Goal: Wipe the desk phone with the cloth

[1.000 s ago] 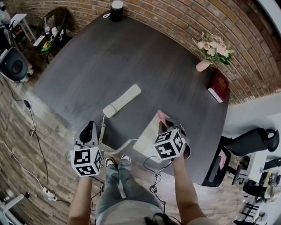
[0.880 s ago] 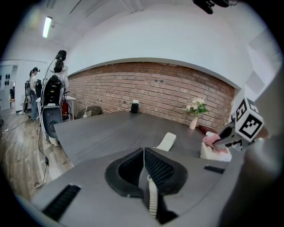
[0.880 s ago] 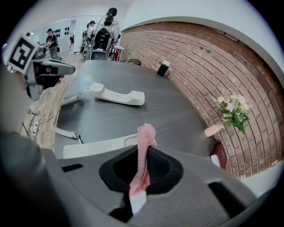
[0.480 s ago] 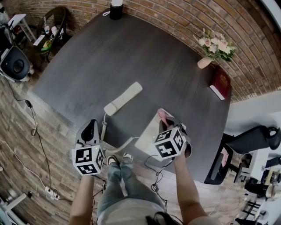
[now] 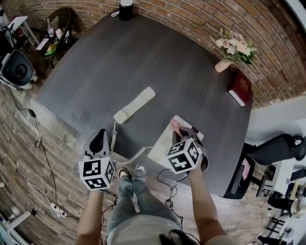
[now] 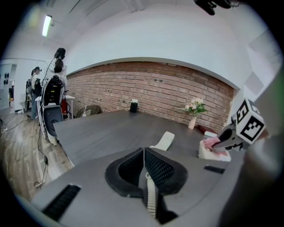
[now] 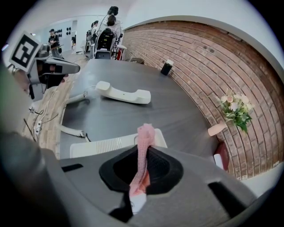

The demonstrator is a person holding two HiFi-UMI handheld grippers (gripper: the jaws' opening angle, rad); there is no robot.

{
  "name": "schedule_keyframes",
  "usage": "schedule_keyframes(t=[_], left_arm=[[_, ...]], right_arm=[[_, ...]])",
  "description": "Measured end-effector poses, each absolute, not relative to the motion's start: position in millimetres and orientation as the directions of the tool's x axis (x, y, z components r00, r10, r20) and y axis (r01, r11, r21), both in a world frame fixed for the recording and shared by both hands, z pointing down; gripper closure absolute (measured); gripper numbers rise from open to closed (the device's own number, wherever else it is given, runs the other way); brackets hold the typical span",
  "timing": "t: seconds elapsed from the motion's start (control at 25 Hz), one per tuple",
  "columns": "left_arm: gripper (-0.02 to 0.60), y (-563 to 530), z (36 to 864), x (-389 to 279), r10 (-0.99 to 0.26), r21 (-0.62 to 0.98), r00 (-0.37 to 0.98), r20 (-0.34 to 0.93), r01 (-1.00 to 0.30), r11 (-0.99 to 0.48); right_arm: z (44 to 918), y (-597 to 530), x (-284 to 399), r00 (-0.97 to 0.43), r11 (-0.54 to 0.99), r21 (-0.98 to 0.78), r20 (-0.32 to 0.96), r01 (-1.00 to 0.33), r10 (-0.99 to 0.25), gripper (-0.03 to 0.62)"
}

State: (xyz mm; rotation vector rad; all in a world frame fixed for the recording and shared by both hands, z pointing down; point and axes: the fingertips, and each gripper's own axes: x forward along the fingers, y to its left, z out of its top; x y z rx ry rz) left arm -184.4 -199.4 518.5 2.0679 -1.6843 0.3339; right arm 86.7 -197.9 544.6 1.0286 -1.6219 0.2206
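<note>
**Head view.** A dark worktop (image 5: 143, 57) fills the middle. The left tool (image 5: 99, 136) sits over its near edge at 7 o'clock. The right tool (image 5: 185, 134) is at 5 o'clock, over the white phone base (image 5: 162, 146). A pink cloth (image 5: 176, 126) sticks out past its tips at the base's far corner. The handset (image 5: 135, 105) lies off the base, on the worktop at 11 o'clock from it. A coiled cord (image 5: 130, 158) runs from the handset's near end past the left tool to the base. At 2 o'clock stand a vase of flowers (image 5: 232, 45) and a red book (image 5: 239, 90), and at 12 o'clock a black cylinder (image 5: 125, 9).

**Left gripper view.** The left tool's jaws are pressed together at their tips. A ribbed white cord (image 6: 151, 195) shows in the slit behind them, but I cannot tell whether it is pinched. The handset (image 6: 166, 139) lies straight ahead at 12 o'clock. At 3 o'clock the right tool (image 6: 220, 141) holds the cloth (image 6: 211, 142) down on top of the phone base (image 6: 213, 154).

**Right gripper view.** The right tool's jaws are pinching the cloth (image 7: 144, 146), which stands up between them in a narrow strip. The phone base (image 7: 102, 145) lies just under and beyond the jaws. The handset (image 7: 124, 93) is at 12 o'clock, well apart from the base. The left tool (image 7: 57, 67) is at 10 o'clock and the flowers (image 7: 235, 108) at 3 o'clock.
</note>
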Motion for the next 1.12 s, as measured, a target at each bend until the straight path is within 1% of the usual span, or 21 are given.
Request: schedule_keyframes(t=[1.12], left_arm=[[0.571,-180.6,518.5,-188.0,-0.858,0.19,0.223,0.462,-0.97,-0.15]], right_arm=[[549.7,-171.4,77.3,0.017,0.628,0.346,0.884,-0.697,-0.468,0.571]])
